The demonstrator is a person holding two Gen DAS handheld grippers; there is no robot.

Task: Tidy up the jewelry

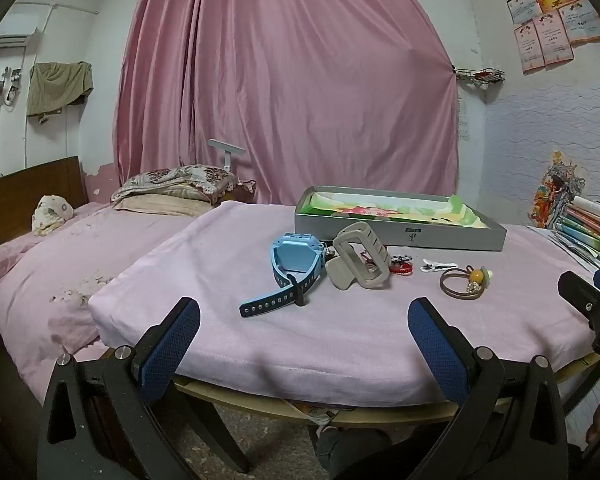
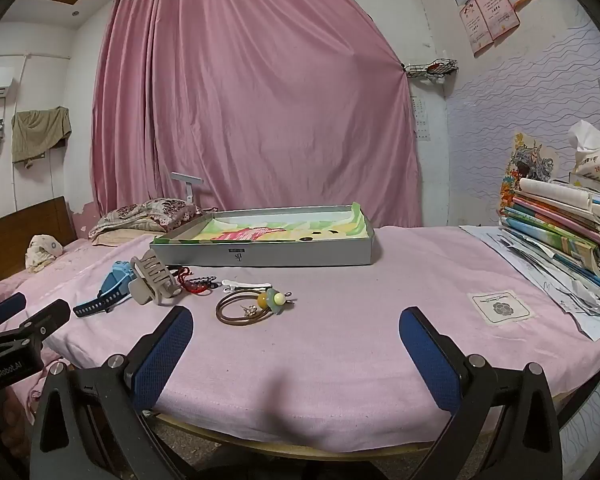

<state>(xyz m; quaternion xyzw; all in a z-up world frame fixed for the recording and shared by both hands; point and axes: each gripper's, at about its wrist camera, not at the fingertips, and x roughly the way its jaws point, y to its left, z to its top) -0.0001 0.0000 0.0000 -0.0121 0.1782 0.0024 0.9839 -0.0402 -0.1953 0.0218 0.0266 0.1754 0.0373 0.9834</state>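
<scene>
On the pink cloth lie a blue watch (image 1: 290,270) (image 2: 108,290), a beige claw hair clip (image 1: 358,256) (image 2: 152,282), a red beaded trinket (image 1: 400,266) (image 2: 196,284), a white hair clip (image 1: 438,266) (image 2: 246,284) and a brown hair tie with beads (image 1: 462,282) (image 2: 246,308). Behind them stands a shallow grey box (image 1: 452,236) (image 2: 260,254) lined with colourful paper. My left gripper (image 1: 304,322) hovers open at the table's near edge, short of the watch. My right gripper (image 2: 296,330) is open too, just right of the hair tie, nothing between its fingers.
A table (image 1: 340,332) draped in pink cloth stands before a bed (image 1: 40,264) on the left. A stack of books (image 2: 564,228) and loose papers fills the table's right side, with a tissue pack on top. A pink curtain (image 2: 240,100) hangs behind.
</scene>
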